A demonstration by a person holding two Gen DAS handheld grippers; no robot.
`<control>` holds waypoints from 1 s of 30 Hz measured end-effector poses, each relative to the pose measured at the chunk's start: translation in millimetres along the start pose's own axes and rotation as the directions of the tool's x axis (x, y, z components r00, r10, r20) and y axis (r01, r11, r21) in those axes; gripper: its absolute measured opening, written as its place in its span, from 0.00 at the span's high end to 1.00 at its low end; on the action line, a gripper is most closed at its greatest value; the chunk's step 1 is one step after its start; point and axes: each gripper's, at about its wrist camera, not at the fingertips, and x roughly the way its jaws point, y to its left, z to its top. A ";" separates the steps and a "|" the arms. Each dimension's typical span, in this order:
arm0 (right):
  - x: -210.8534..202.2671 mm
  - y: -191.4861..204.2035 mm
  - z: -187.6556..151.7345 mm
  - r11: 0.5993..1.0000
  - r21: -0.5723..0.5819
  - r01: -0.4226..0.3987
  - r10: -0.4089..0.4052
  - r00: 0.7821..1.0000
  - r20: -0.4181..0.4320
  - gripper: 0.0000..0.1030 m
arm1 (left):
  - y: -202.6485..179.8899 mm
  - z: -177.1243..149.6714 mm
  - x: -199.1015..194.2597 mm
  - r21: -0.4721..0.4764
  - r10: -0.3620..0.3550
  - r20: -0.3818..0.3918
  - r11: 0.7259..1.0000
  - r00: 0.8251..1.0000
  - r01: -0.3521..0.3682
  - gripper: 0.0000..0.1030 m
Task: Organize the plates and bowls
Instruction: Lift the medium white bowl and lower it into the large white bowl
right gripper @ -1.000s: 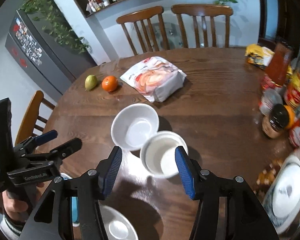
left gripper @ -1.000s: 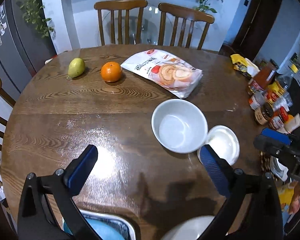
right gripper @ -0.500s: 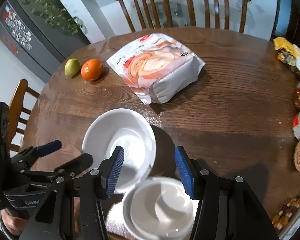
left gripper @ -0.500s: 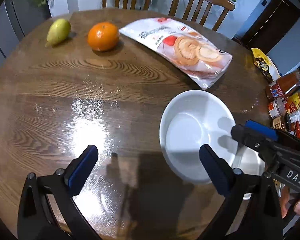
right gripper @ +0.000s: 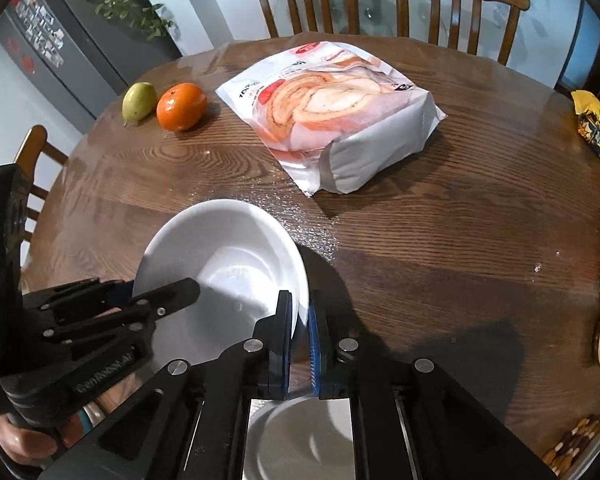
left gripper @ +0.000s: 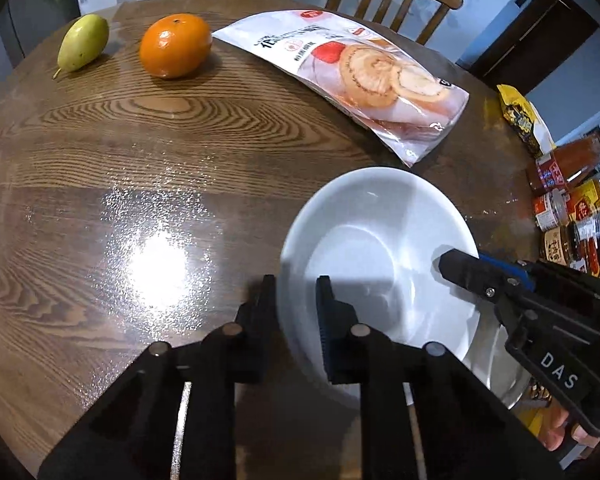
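Both grippers dropped onto the white bowl [left gripper: 376, 248]. "DAS" reads on right gripper [left gripper: 458, 266]; it pinches the bowl's right rim. Left gripper [left gripper: 294, 300] is closing on the left rim. Plain glossy bowl sits on wooden table [left gripper: 100, 152], smaller bowl [right gripper: 296, 436] beside.

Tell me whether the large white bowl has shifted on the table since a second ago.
Cannot tell. The large white bowl looms larger and nearer the snack bag, but both cameras descended. Both grippers now pinch its rim.
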 end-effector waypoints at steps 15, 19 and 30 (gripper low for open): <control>-49.0 22.0 -3.5 1.000 0.024 -0.009 0.005 0.992 0.129 0.93 | -6.9 -8.8 -59.2 0.089 0.053 0.143 0.994 0.988 -0.066 0.90; -72.3 30.4 -11.5 0.999 0.027 -0.020 0.015 0.985 0.174 0.93 | -8.4 -18.9 -78.4 0.105 0.058 0.173 0.991 0.983 -0.077 0.90; -100.5 42.3 -58.9 0.997 0.054 -0.056 0.043 0.977 0.209 0.93 | -21.6 -67.8 -100.1 0.144 0.074 0.188 0.984 0.979 -0.102 0.90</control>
